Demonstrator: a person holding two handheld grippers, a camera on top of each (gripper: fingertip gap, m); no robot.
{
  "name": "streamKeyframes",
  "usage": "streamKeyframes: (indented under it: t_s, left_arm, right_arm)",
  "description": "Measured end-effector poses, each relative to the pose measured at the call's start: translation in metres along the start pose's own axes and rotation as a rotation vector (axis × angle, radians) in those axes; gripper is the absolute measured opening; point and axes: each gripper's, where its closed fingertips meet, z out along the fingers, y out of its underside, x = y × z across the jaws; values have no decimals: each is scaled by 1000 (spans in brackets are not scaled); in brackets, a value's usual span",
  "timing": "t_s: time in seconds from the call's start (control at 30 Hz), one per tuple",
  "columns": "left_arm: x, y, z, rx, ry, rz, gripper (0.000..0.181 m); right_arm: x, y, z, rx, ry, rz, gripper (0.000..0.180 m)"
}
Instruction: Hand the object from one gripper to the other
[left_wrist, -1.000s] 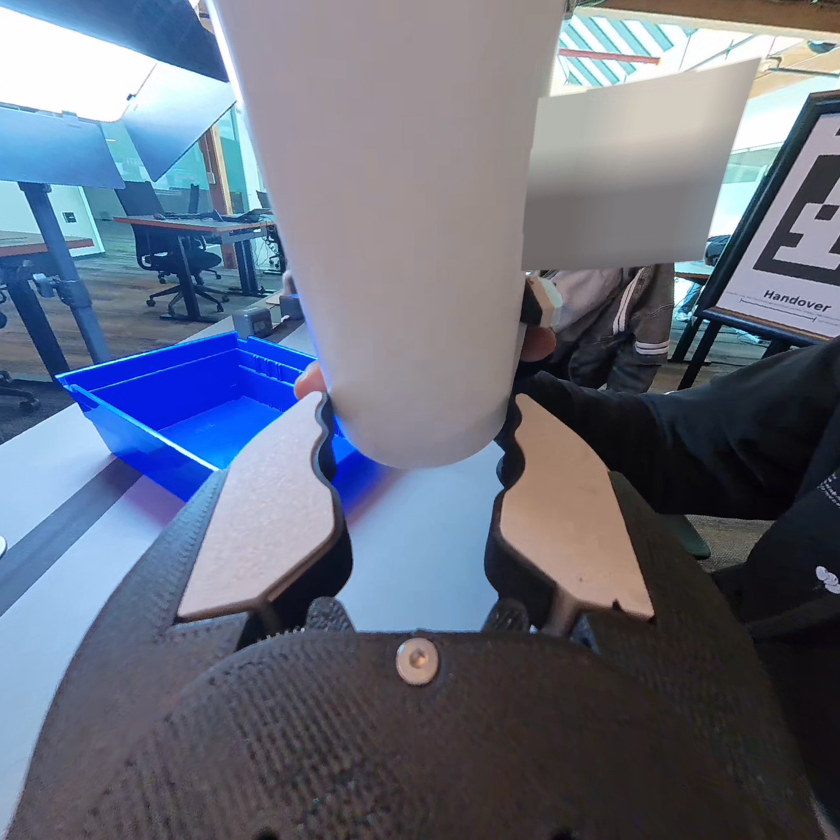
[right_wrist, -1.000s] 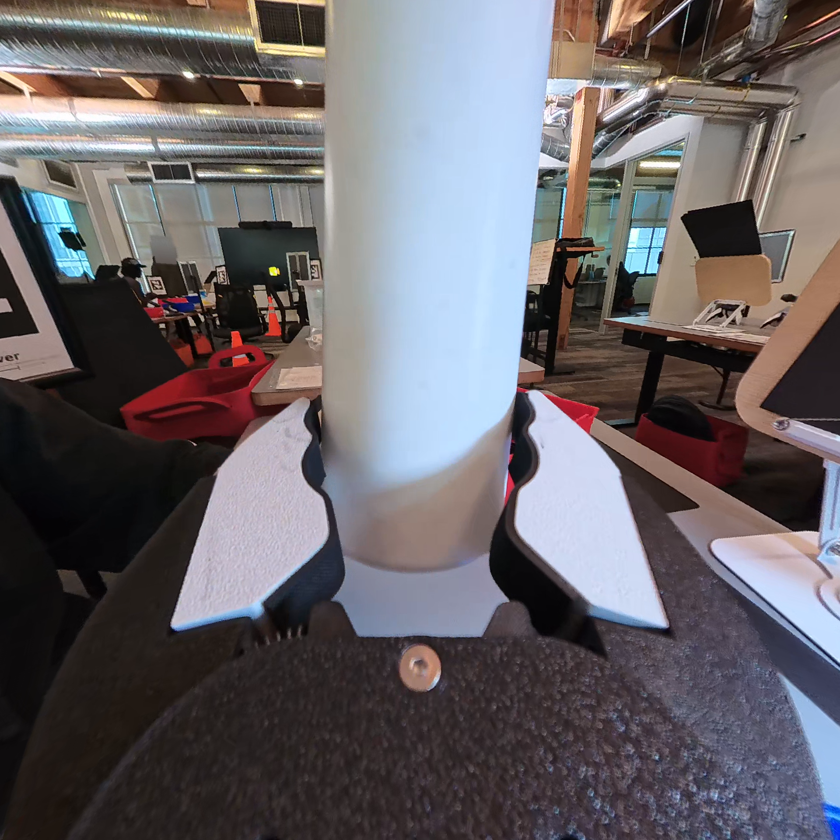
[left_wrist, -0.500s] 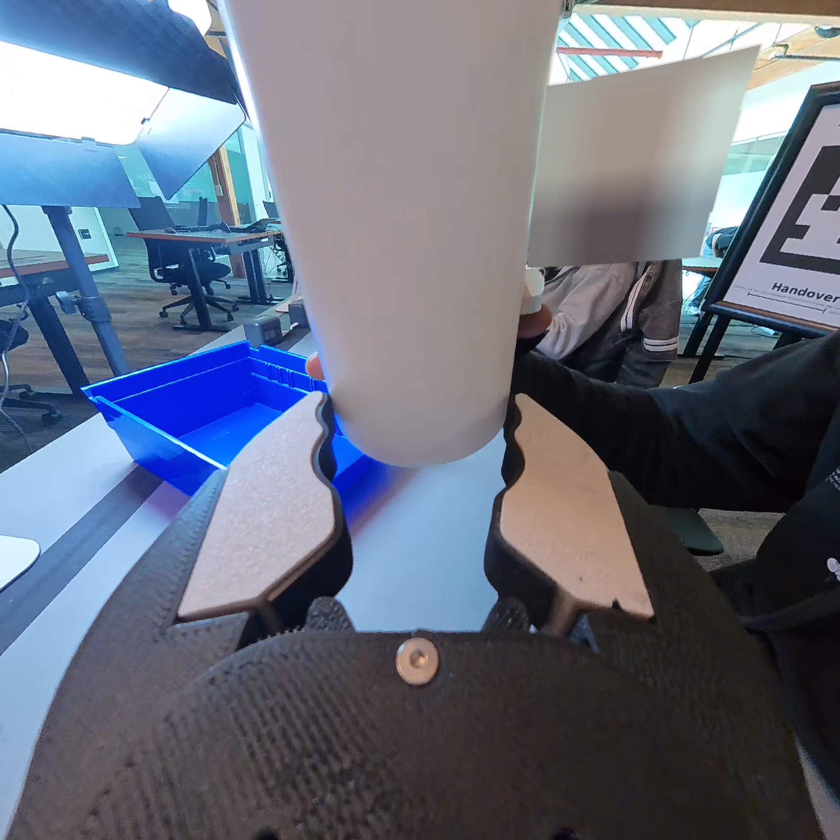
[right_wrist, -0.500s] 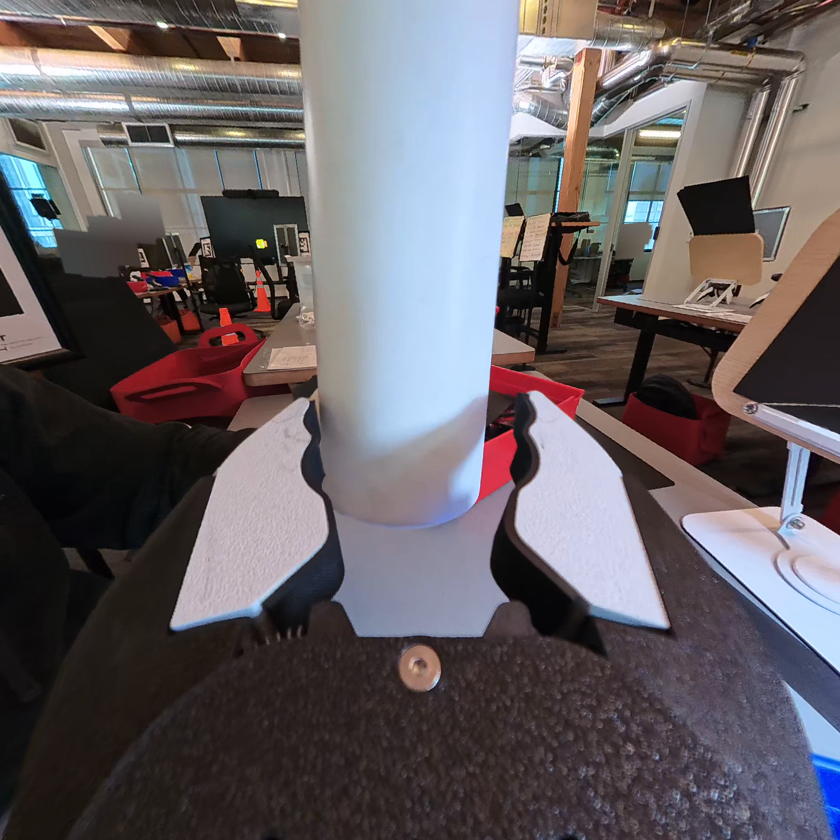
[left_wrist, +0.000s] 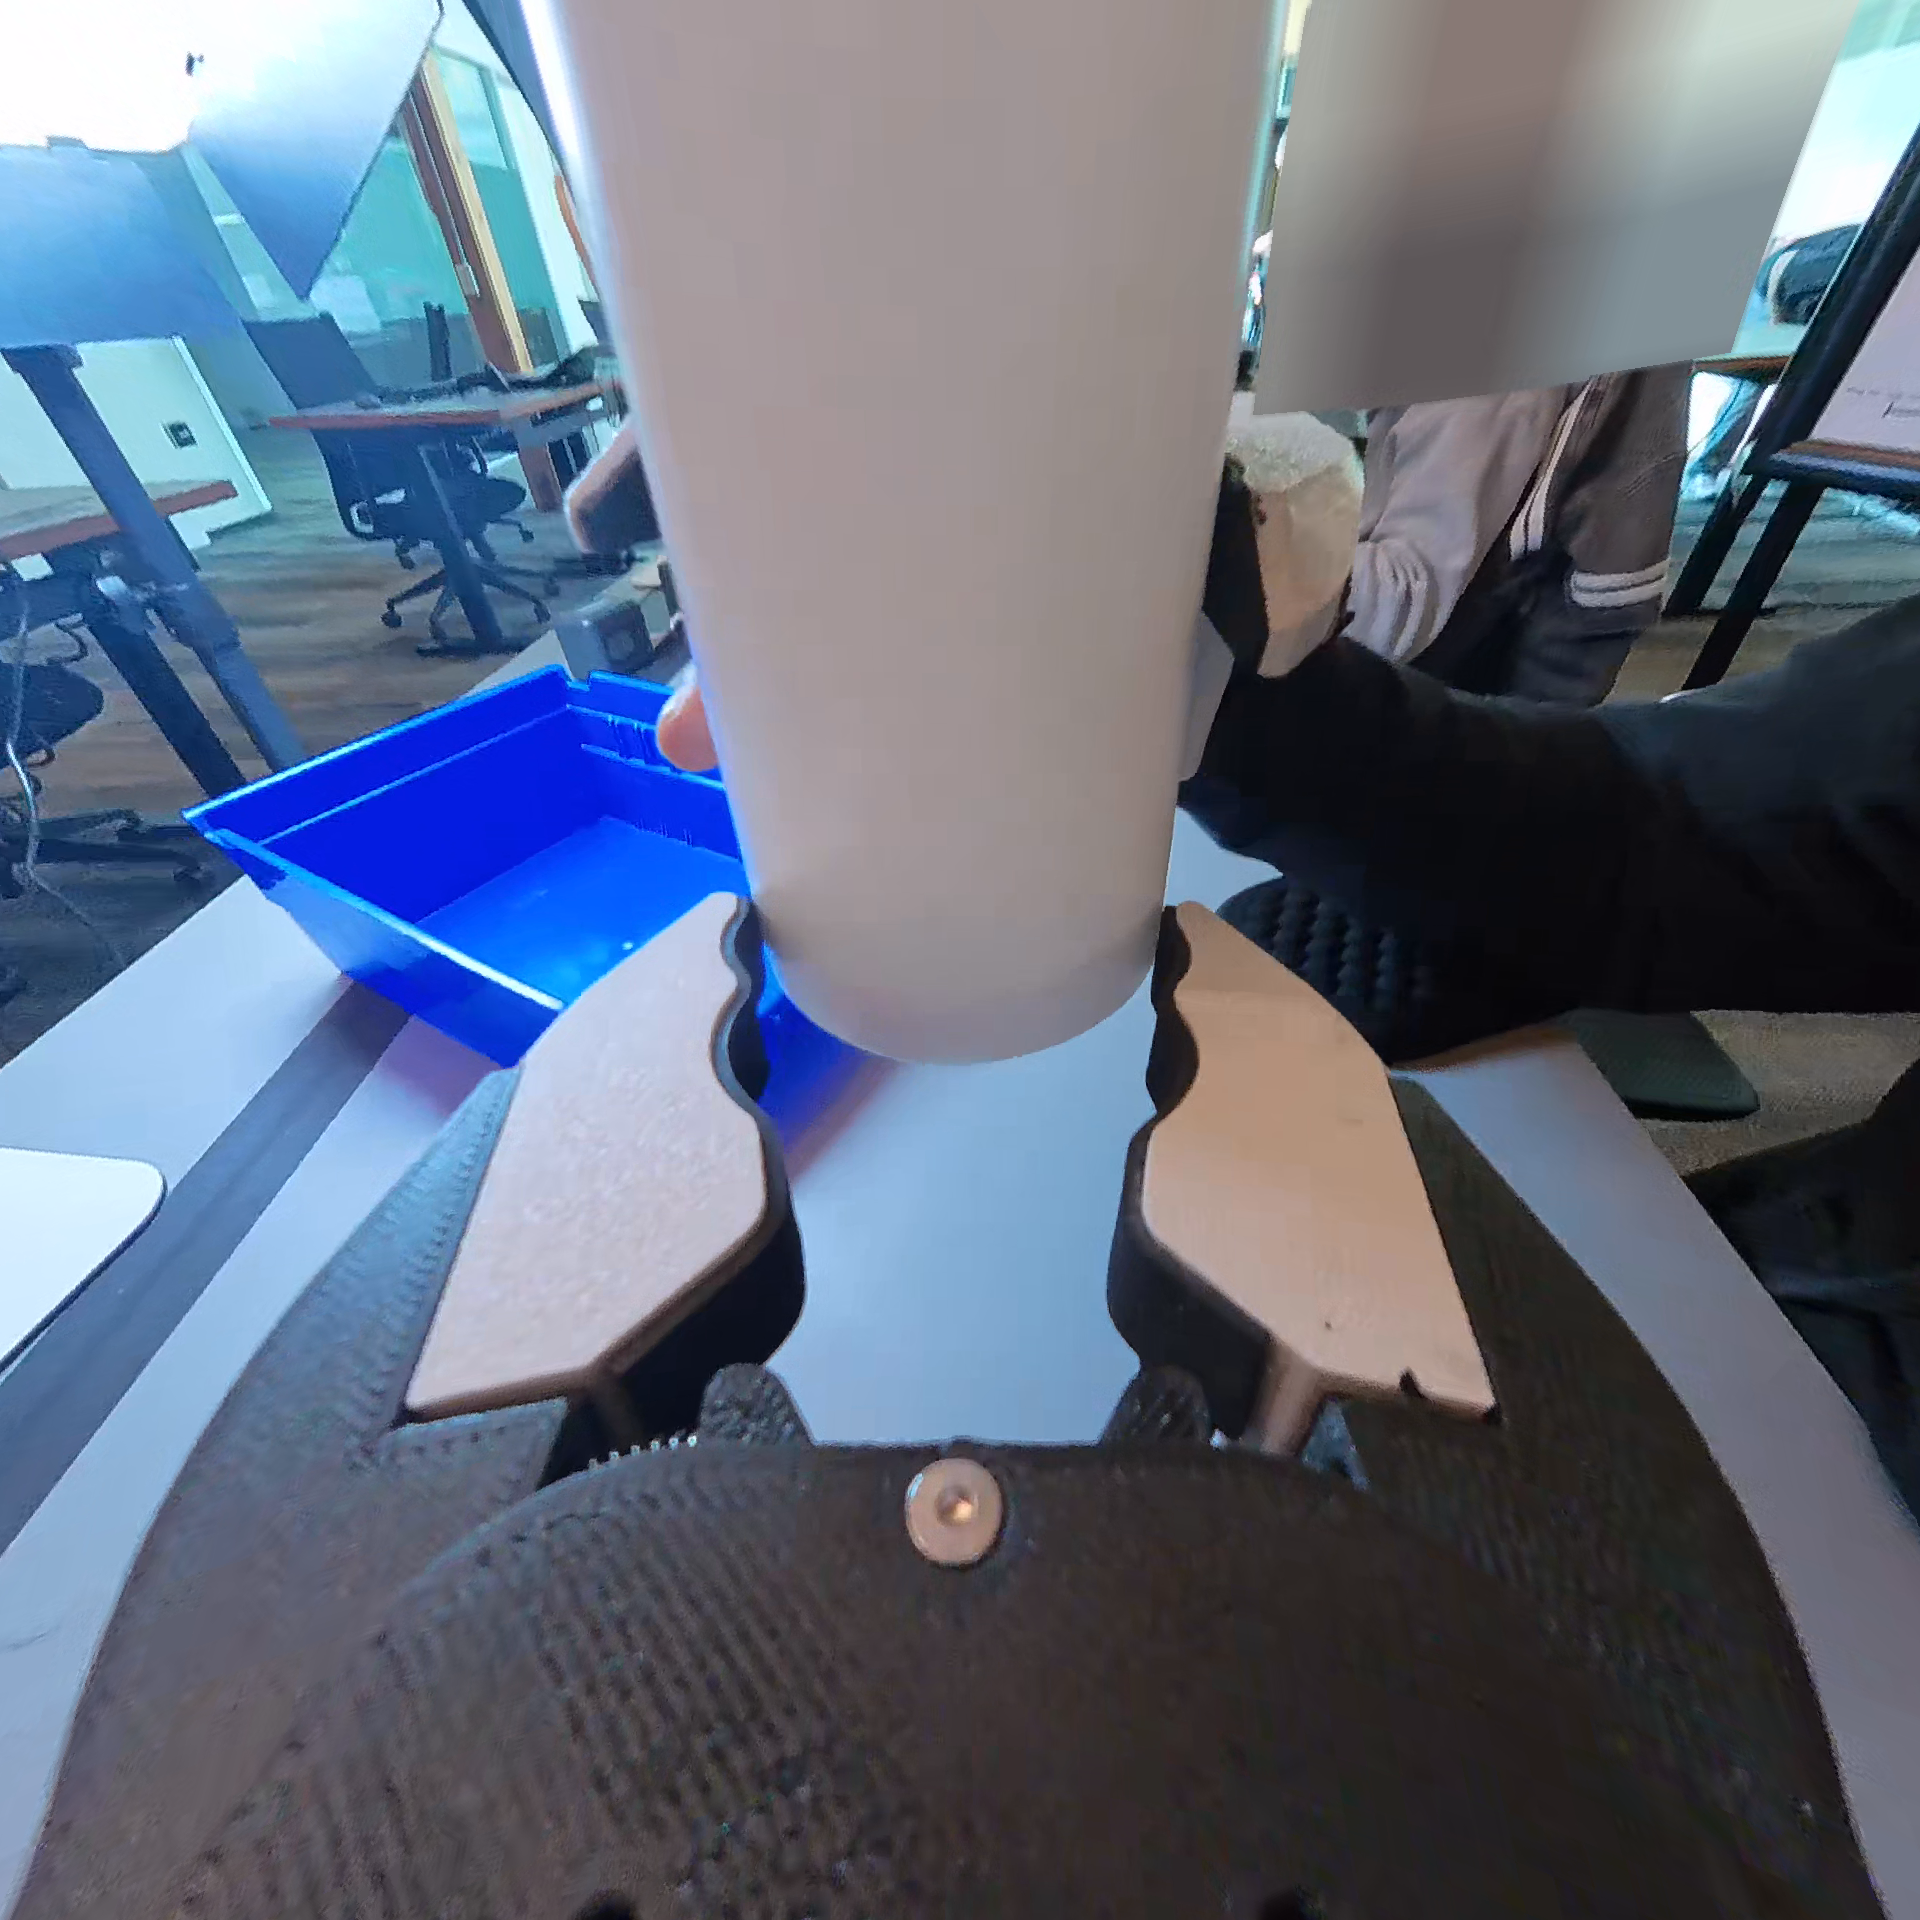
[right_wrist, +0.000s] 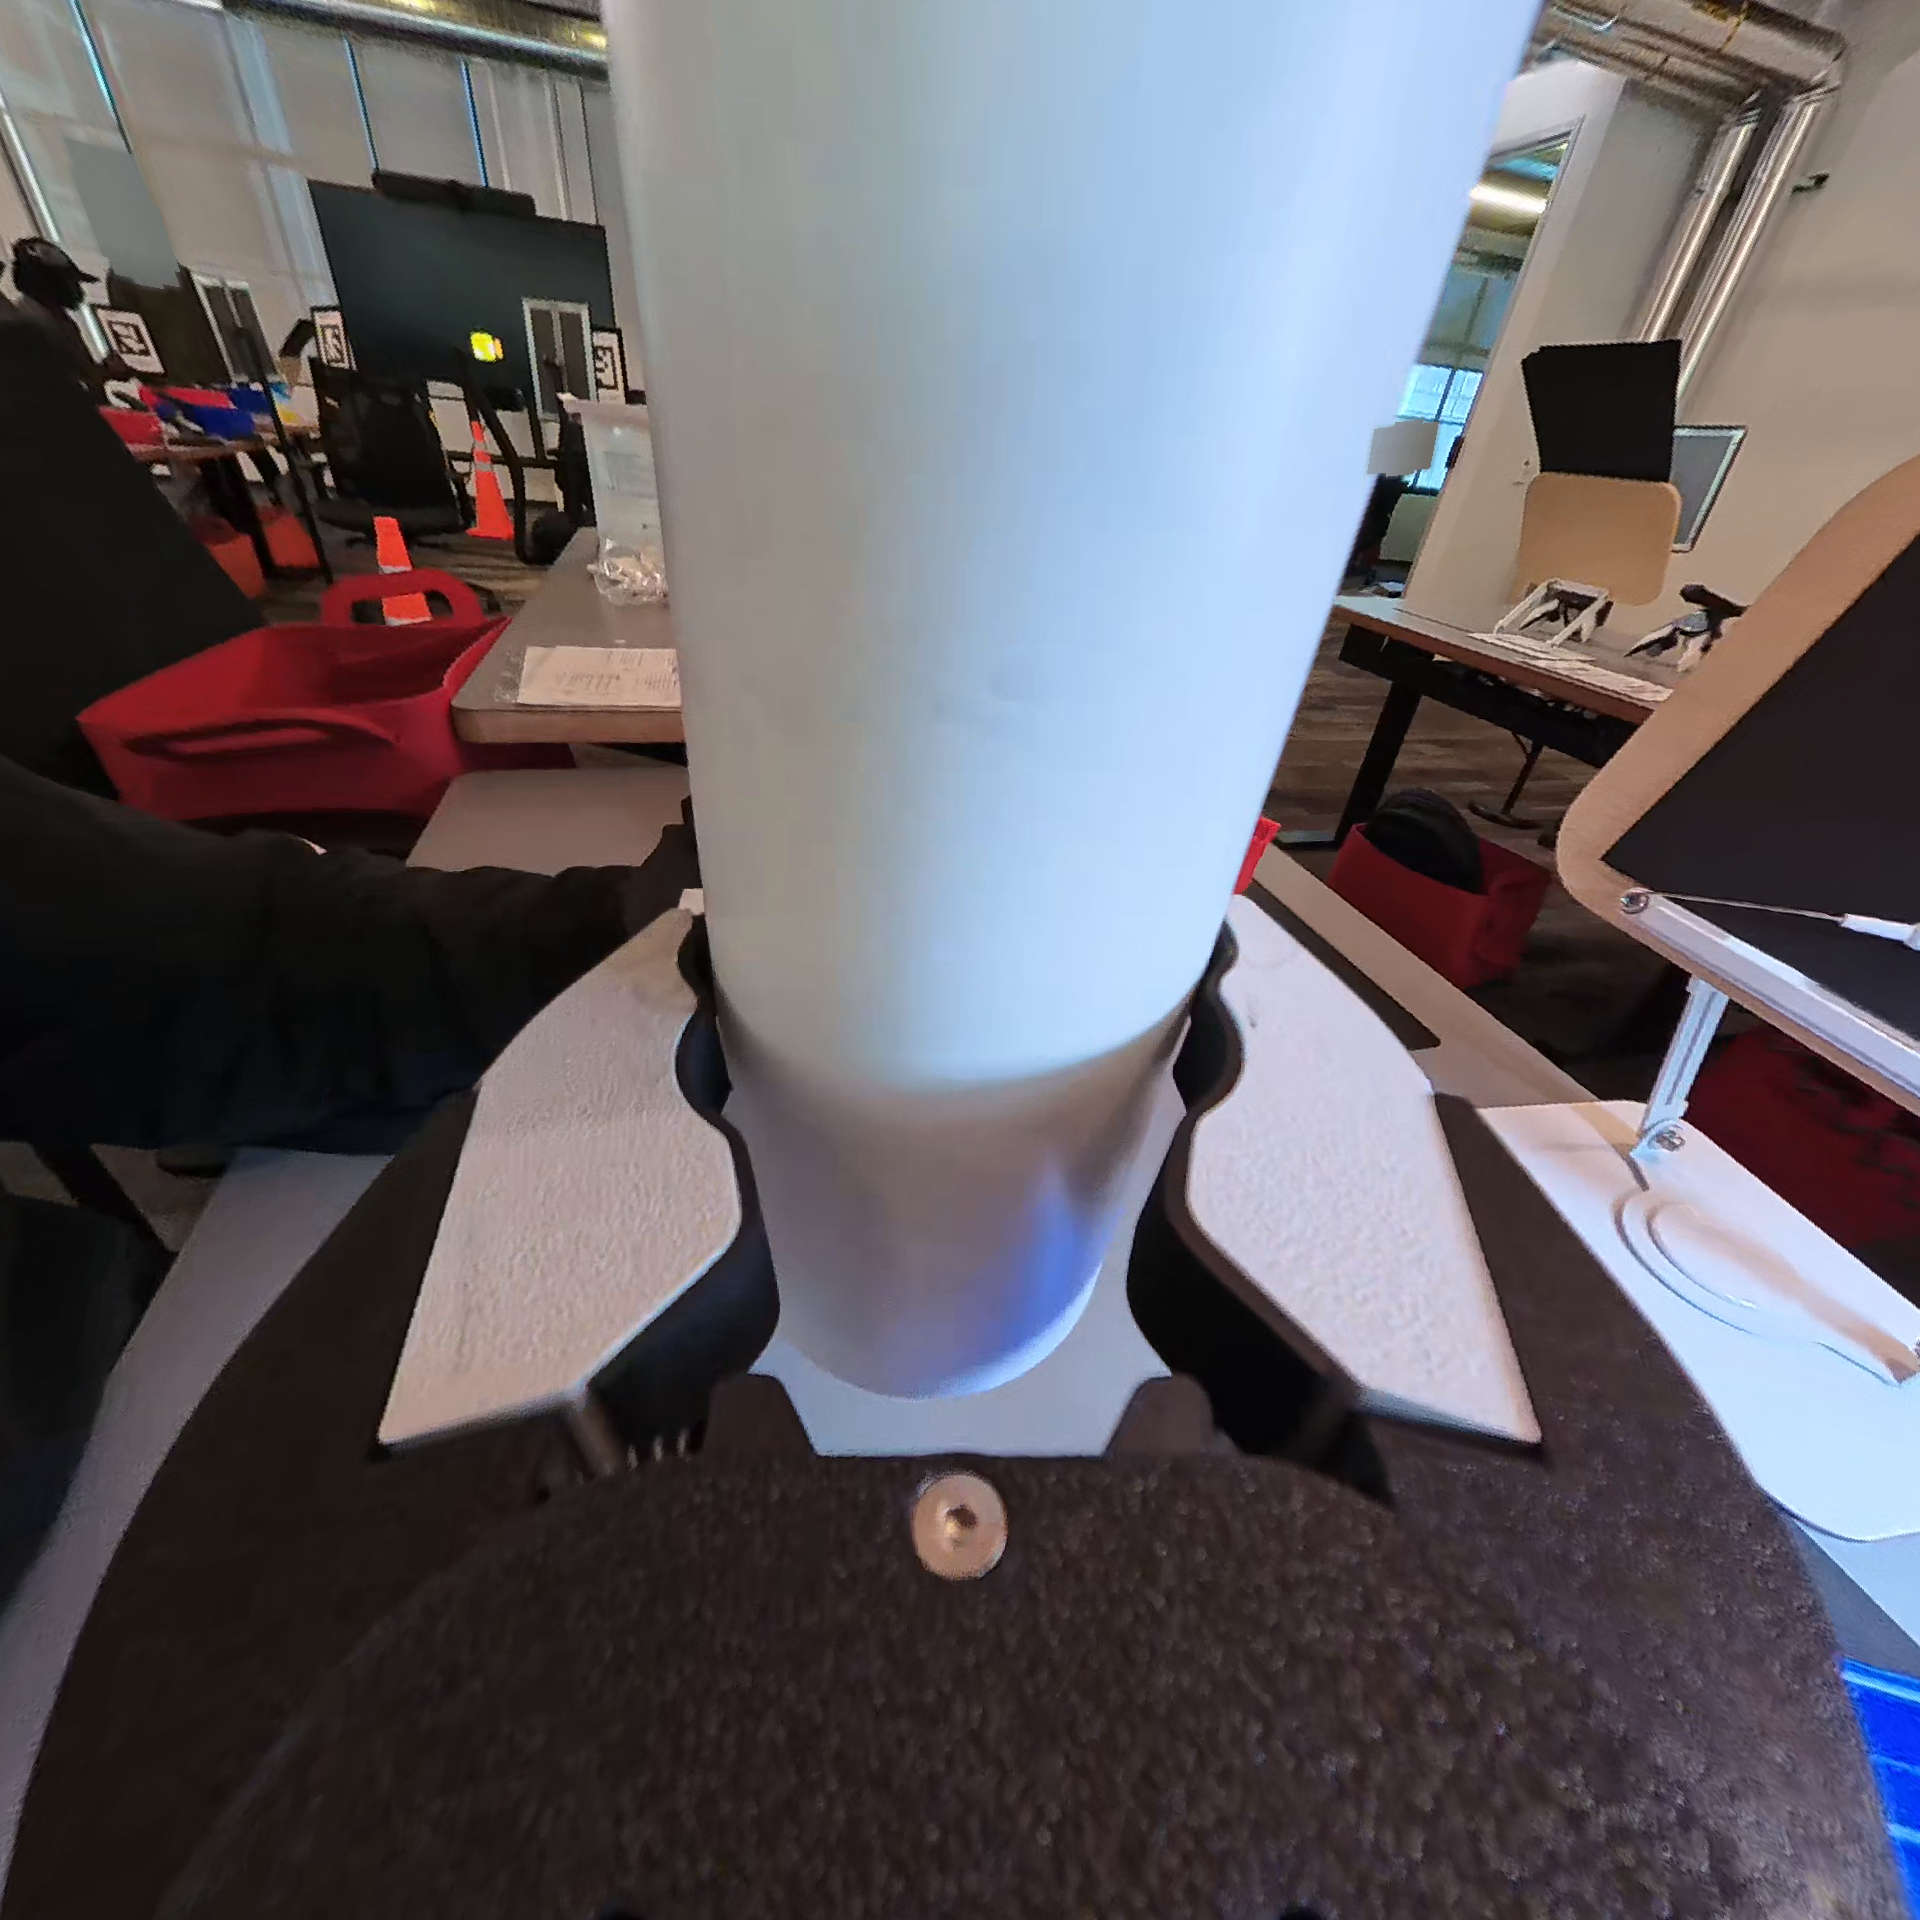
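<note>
Grey table (left_wrist: 966, 1247); white tube (right_wrist: 966, 727) deep between right fingers (right_wrist: 582, 1195).

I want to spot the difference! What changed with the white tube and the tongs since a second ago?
The white tube slid deeper between the right tongs, which now hug it on both sides. The left tongs stayed at the tube's end, and the blue bin stayed on the table.

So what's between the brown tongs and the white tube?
Nothing: in the left wrist view the brown tongs stand open, with bare grey table behind the white plastic tube's end.
</note>
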Motion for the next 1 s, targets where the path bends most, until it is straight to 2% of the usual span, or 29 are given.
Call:
streamKeyframes:
  t_s: [0.1, 0.2, 0.33, 0.57, 0.67, 0.83, 1.0]
  left_arm:
    - [-8, -4, -8, 25, -25, -31, 70]
    - [-23, -15, -25, 100, -53, -97, 62]
    - [-45, -29, -55, 152, -135, -120, 60]
    - [-59, -51, -86, 238, -211, -90, 52]
    - [-60, -55, -94, 230, -237, -66, 51]
    - [-63, -68, -117, 243, -289, -47, 47]
    - [-61, -89, -145, 324, -313, -29, 44]
  right_arm:
    - [10, 0, -8, -16, 39, -7, 87]
    - [37, -6, -32, -57, 181, 3, 87]
    - [83, 4, -77, -126, 404, 181, 86]
    - [147, 84, -131, -242, 635, 603, 87]
    - [165, 113, -131, -228, 709, 777, 86]
    - [194, 158, -125, -264, 852, 957, 86]
    - [217, 203, -142, -371, 1029, 1053, 86]
